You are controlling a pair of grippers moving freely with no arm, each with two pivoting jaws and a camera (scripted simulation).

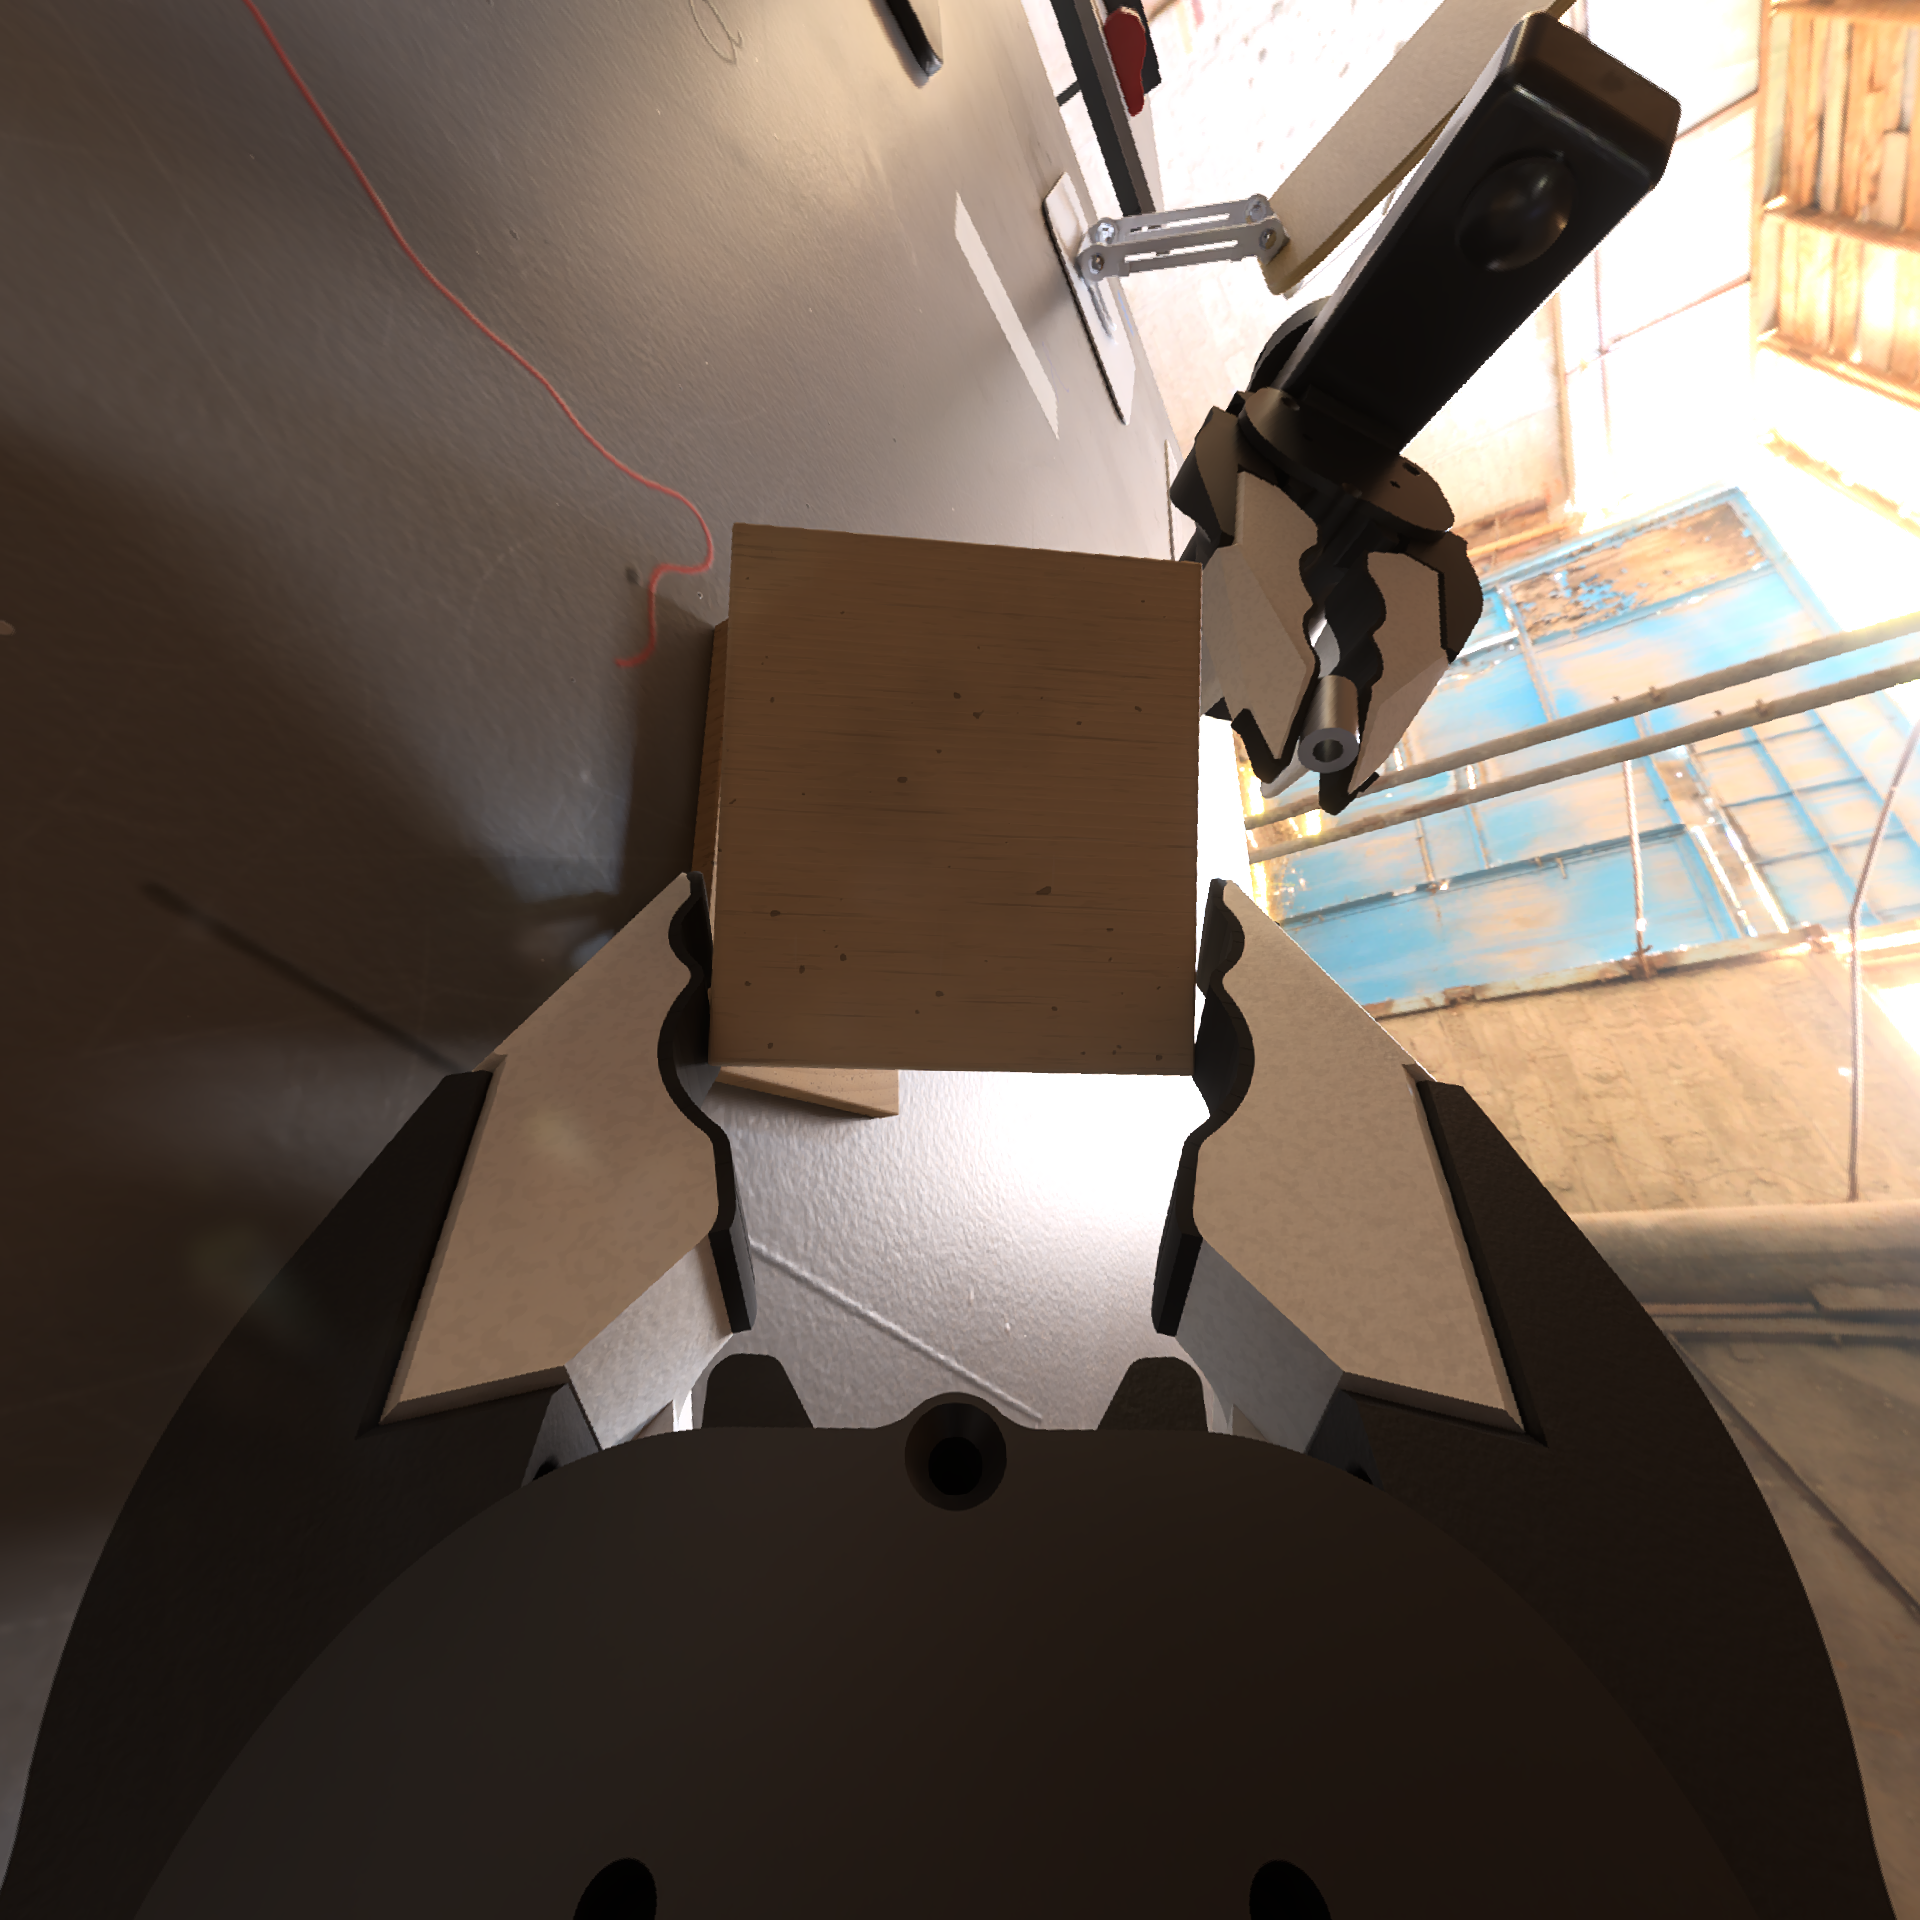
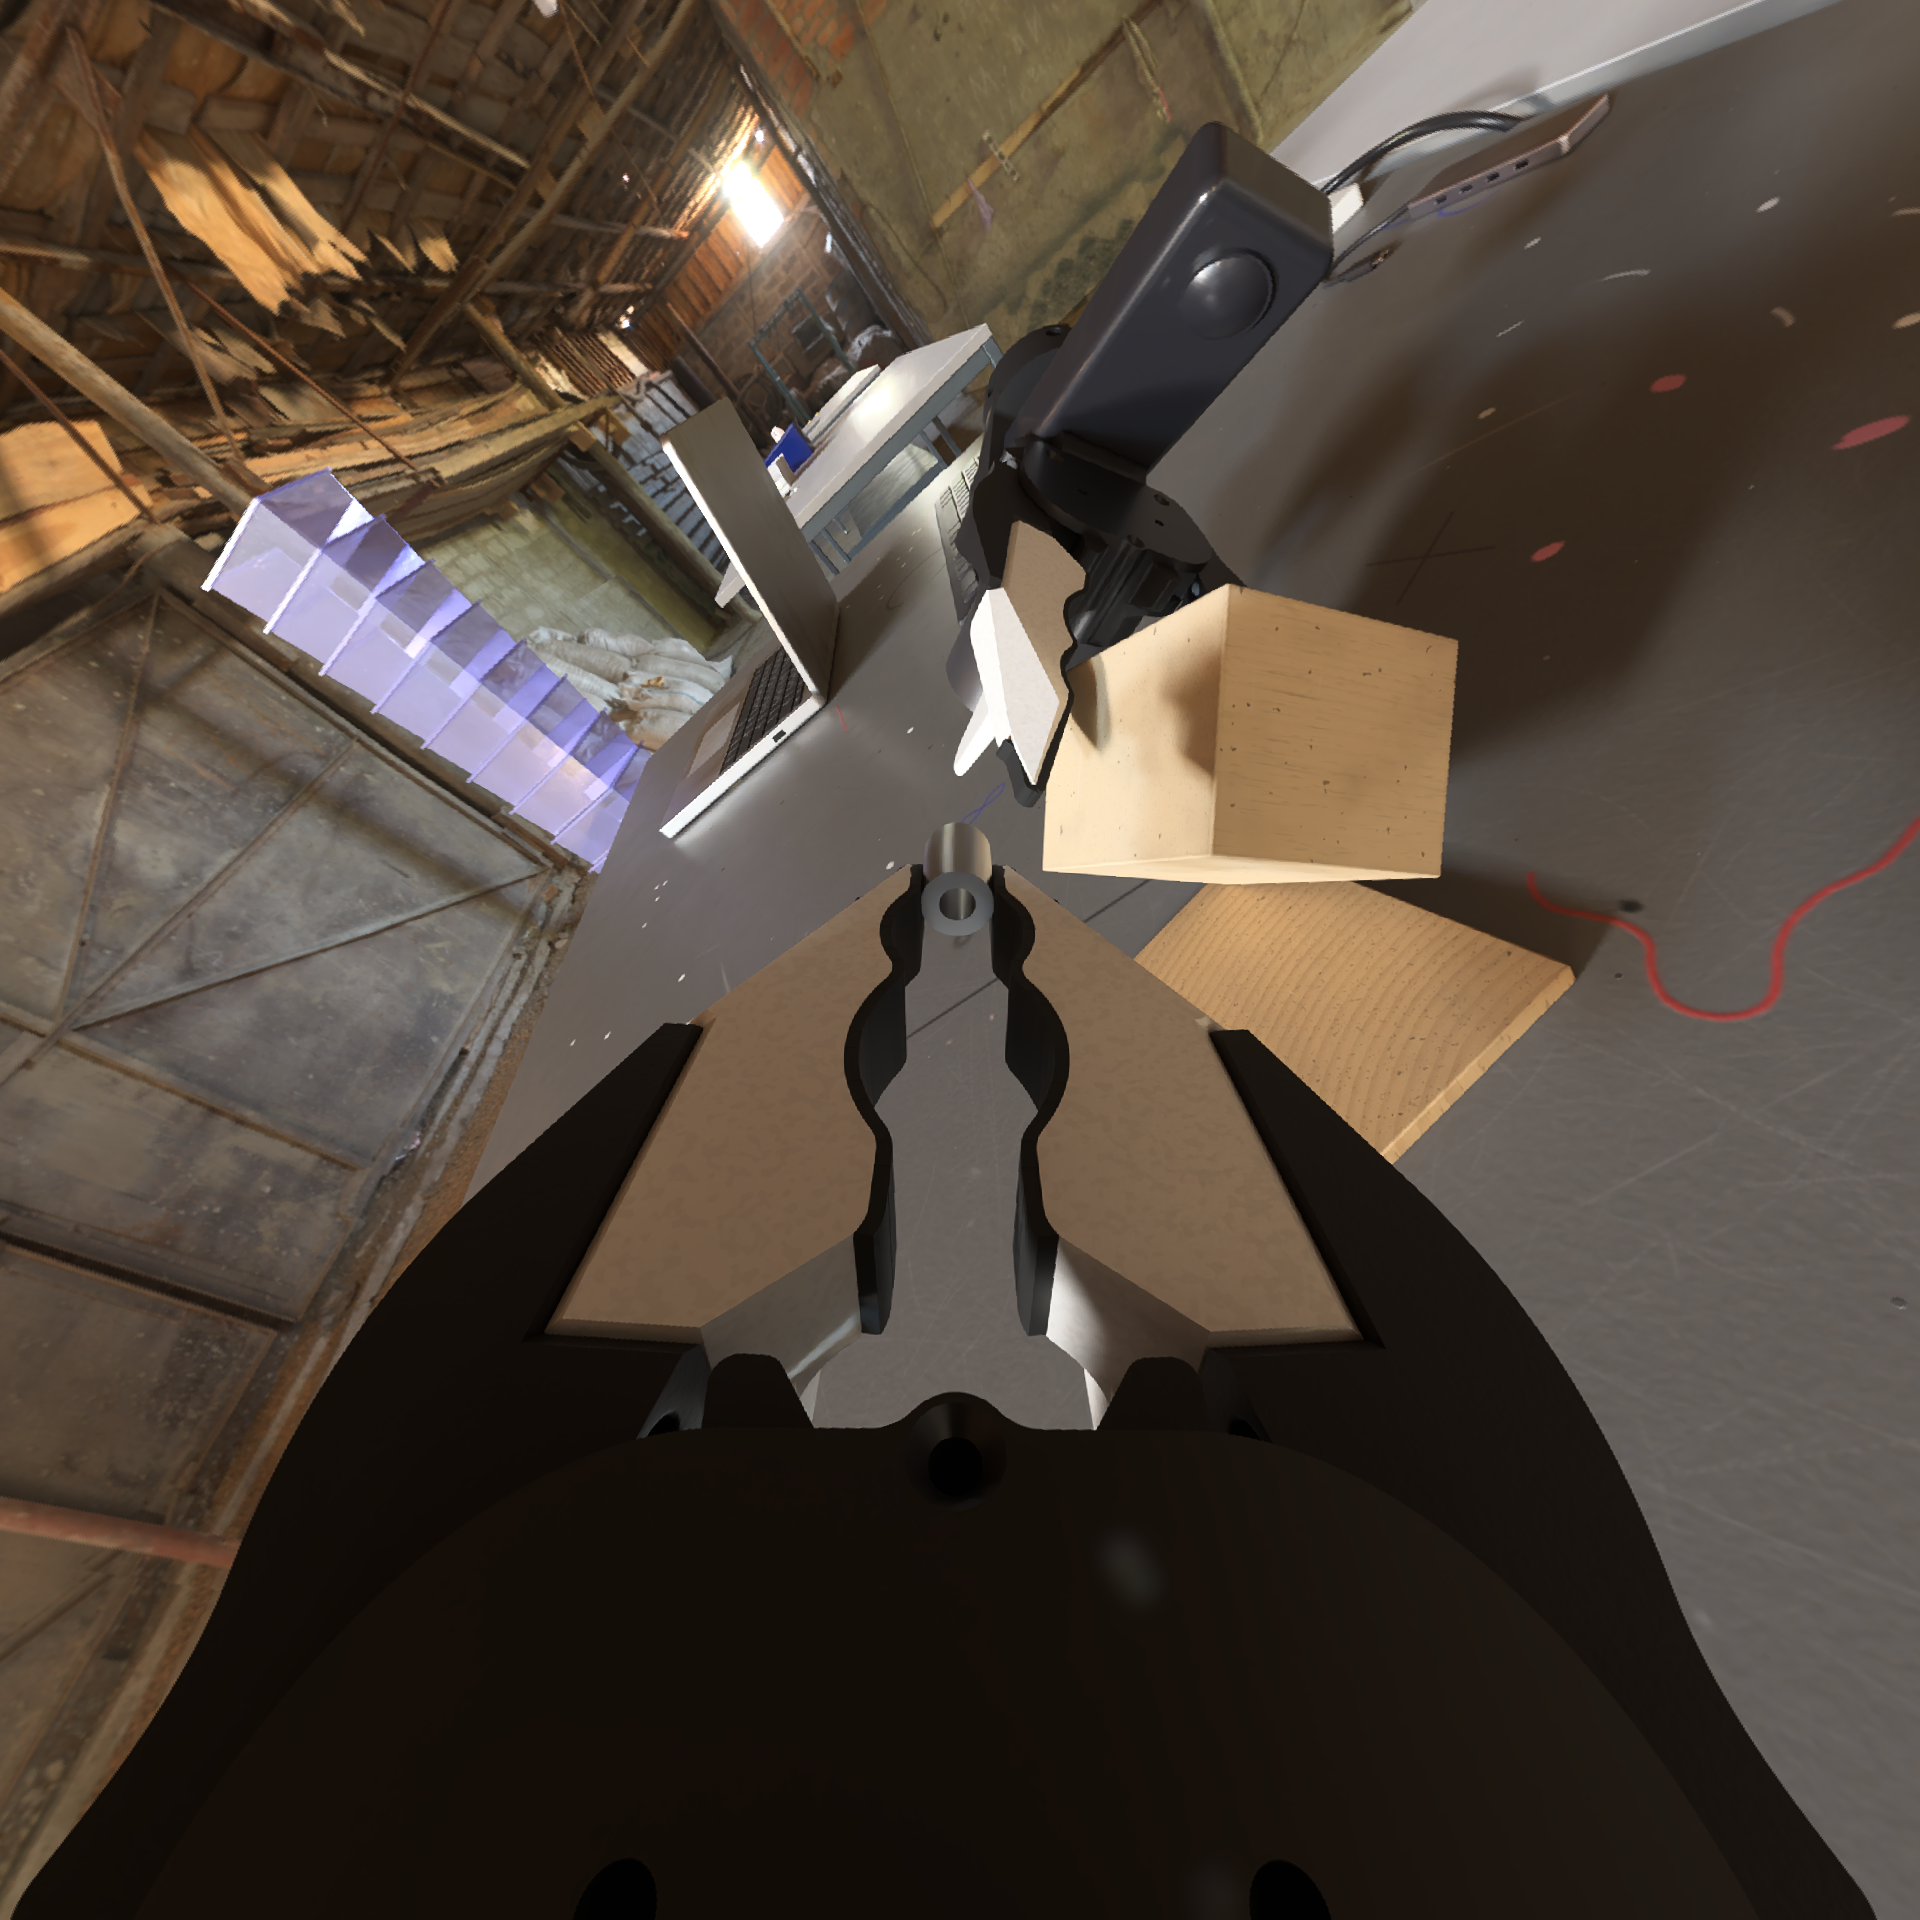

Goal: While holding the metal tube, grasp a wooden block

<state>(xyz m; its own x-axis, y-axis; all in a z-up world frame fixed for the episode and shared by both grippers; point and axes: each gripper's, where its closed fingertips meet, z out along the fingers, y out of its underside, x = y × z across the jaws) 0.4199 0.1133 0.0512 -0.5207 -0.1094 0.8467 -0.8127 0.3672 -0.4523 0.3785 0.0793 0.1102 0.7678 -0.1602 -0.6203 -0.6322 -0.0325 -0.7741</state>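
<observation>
While the right claw (image 2: 957,902) pinches the short metal tube (image 2: 958,891) at its very fingertips, the wooden block (image 1: 956,800) sits squarely between the fingers of the left claw (image 1: 954,961), dead ahead along that claw's line of sight. Both fingertips press the block's two opposite side faces, so the left claw reads as closed on it with its fingers spread wide. In the right wrist view the block appears lifted clear of the grey tabletop (image 2: 1662,1351), hanging above a flat wooden board (image 2: 1351,997) that lies there; the grasp looks made, and what remains, by my judgement, is keeping both holds steady.

The relation that matters is between the two loads. Seen from the left wrist, the tube lies just beside the block's far right corner, its bore pointing back toward the camera and its long axis running along the right claw's fingers. Block and tube are near but apart. Any swing of the block rightward would risk knocking the tube, which is held only by a shallow tip grip.
</observation>
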